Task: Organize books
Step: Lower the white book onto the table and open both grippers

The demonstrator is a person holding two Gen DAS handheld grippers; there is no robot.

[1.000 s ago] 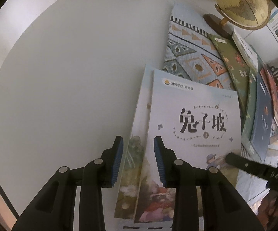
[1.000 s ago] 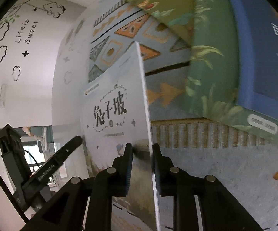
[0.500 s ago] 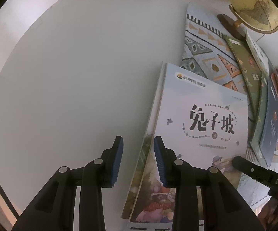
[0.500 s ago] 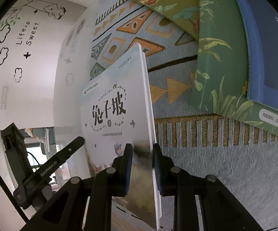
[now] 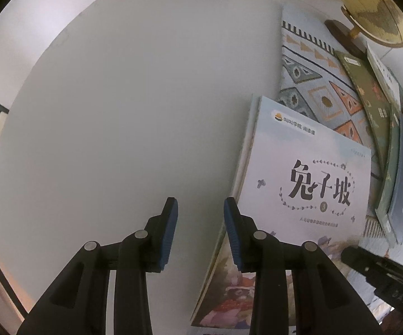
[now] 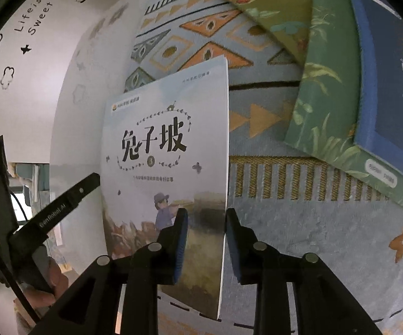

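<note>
The right gripper point(image 6: 203, 217) is letting go: its blue-padded jaws, pinched a second ago on the right edge of the pale blue picture book with black brush lettering and a circled "3" on its cover point(image 6: 162, 150), are now opening, and a clear gap shows between the left pad and the cover, though the page edge still runs up between the two fingers. The book itself has swung across the left wrist view towards the right and now lies on top of a second thin picture book point(image 5: 246, 150), whose edge peeks out along its left side, with its upper corner overlapping the blue woven mat with orange and teal triangle patterns point(image 5: 307, 83). The left gripper point(image 5: 200, 233) hangs over bare white tabletop point(image 5: 123, 111) with its jaws only slightly parted and nothing in them — the book that sat under its fingertips earlier is now just beside its right finger. Further right, a fan of green and dark blue hardcover books point(image 6: 341, 89) rests on the mat, untouched. As a judgement, this release means one book has been laid onto its partner and a pile has begun — the fanned volumes are still to be gathered, and the gold-toned globe on a dark wooden base point(image 5: 374, 8) marks the back of the workspace.
</note>
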